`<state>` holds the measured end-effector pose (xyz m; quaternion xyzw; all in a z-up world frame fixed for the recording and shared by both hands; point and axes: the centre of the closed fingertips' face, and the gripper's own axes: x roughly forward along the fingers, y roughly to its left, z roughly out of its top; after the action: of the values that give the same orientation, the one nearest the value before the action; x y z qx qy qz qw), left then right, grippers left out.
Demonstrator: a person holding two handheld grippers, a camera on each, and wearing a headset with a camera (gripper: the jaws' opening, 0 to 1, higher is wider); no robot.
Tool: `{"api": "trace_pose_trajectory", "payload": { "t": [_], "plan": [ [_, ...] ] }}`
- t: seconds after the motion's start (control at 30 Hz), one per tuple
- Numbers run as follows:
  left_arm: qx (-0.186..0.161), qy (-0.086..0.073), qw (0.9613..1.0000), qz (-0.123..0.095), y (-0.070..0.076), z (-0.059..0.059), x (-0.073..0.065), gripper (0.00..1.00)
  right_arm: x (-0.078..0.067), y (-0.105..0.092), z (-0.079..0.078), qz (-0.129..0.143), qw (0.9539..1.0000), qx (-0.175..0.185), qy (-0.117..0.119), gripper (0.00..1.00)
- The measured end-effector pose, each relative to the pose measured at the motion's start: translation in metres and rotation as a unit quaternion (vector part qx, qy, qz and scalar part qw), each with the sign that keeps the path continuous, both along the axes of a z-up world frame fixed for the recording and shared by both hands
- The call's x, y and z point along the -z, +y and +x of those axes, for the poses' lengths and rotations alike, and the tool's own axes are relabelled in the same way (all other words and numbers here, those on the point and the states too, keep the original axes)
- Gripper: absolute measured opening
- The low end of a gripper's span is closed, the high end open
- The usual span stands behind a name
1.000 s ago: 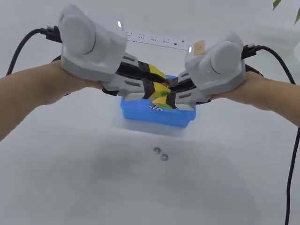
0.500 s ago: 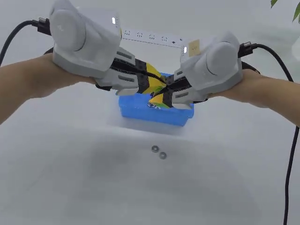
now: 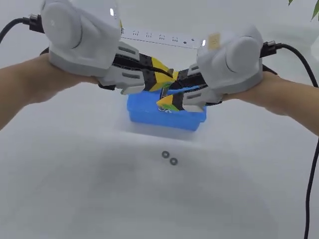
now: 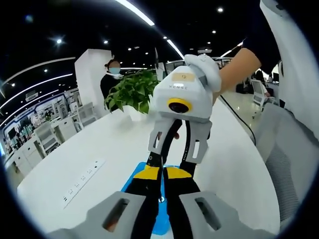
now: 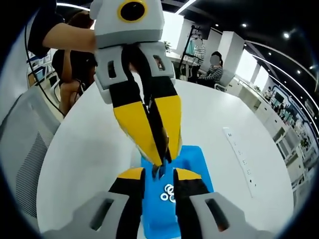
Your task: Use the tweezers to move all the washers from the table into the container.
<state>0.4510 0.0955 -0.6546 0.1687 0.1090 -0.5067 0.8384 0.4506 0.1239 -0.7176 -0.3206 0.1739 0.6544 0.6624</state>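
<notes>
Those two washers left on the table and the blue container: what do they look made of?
The washers: most likely metal, as they are thin silvery-grey rings with a faint sheen, though they are too small to be sure. The container: probably moulded plastic, with an even bright blue colour, smooth matte walls and softly rounded edges.

washers (image 5: 168,193) in container (image 3: 144,112), two loose washers (image 3: 165,155) before it

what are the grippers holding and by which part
Cannot be told: the left gripper and right gripper meet tip to tip over the blue container; a dark sliver between the right tongs is too small to name.
</notes>
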Motion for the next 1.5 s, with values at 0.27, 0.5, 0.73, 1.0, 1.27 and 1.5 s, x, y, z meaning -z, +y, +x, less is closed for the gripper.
{"api": "trace_pose_trajectory", "payload": {
  "t": [0.27, 0.5, 0.73, 1.0, 1.27, 1.5],
  "plan": [
    [-0.018, -0.004, 0.9997, -0.014, 0.008, 0.000, -0.009, 0.05, -0.007, -0.014, 0.005, 0.036, 0.9982, 0.047, 0.014, 0.31],
    [-0.026, -0.011, 0.9992, -0.030, 0.010, -0.008, -0.022, 0.05, -0.015, -0.035, -0.010, 0.070, 0.9956, 0.049, 0.038, 0.40],
    [-0.024, -0.024, 0.9988, -0.035, 0.008, -0.022, -0.033, 0.05, -0.012, -0.065, -0.028, 0.072, 0.9953, 0.061, 0.020, 0.60],
    [-0.018, -0.022, 0.9986, -0.044, 0.005, -0.041, -0.038, 0.06, -0.001, -0.087, -0.043, 0.076, 0.9917, 0.103, 0.009, 0.79],
    [-0.007, -0.013, 0.9987, -0.050, -0.008, -0.064, -0.028, 0.05, 0.013, -0.113, -0.067, 0.069, 0.9898, 0.121, 0.031, 0.87],
    [-0.011, -0.007, 0.9984, -0.055, -0.011, -0.073, -0.019, 0.05, 0.021, -0.128, -0.077, 0.069, 0.9859, 0.145, 0.045, 0.93]
  ]
}}
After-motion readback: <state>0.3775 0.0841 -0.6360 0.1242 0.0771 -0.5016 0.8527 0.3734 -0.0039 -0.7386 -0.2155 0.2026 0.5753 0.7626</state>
